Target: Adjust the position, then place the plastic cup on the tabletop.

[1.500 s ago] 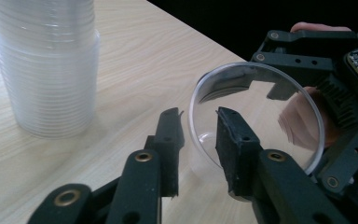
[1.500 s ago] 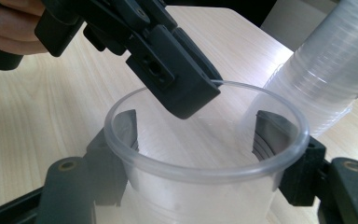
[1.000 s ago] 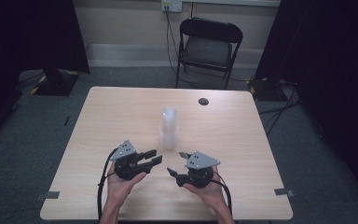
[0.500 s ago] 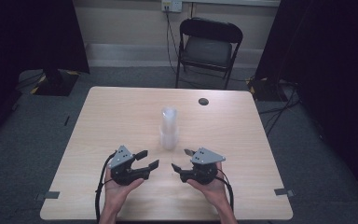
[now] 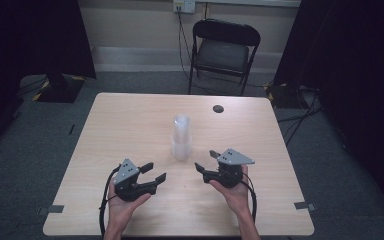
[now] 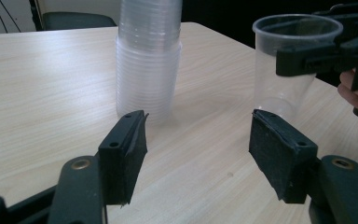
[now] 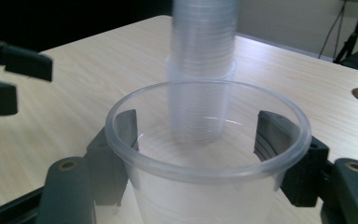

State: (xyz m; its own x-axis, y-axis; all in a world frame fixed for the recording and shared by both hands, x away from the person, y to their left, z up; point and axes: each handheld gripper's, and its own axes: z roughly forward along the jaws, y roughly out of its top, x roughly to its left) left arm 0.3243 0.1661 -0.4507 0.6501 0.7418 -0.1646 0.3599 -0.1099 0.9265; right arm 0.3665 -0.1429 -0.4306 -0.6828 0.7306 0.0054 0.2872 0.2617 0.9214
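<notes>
A tall stack of clear plastic cups (image 5: pixel 181 137) stands at the middle of the wooden table (image 5: pixel 125 120). A single clear cup (image 7: pixel 205 186) sits upright between the jaws of my right gripper (image 5: pixel 205 160), which is shut on its wall just below the rim. In the left gripper view that cup (image 6: pixel 284 65) hangs to the right of the stack (image 6: pixel 149 60). Left of the stack, near the front edge, my left gripper (image 5: pixel 154 171) has just been opening its jaws. Its pads (image 6: pixel 279 158) stand wide apart with nothing between them.
A black folding chair (image 5: pixel 223 50) stands past the table's far edge. A small dark round hole (image 5: pixel 218 108) lies in the tabletop at the far right. Dark curtains hang on both sides of the room. Cables trail from both grippers toward the front edge.
The left gripper's jaws have spread wider. The right gripper has moved right and a little farther up the table with the cup, so the two grippers are farther apart.
</notes>
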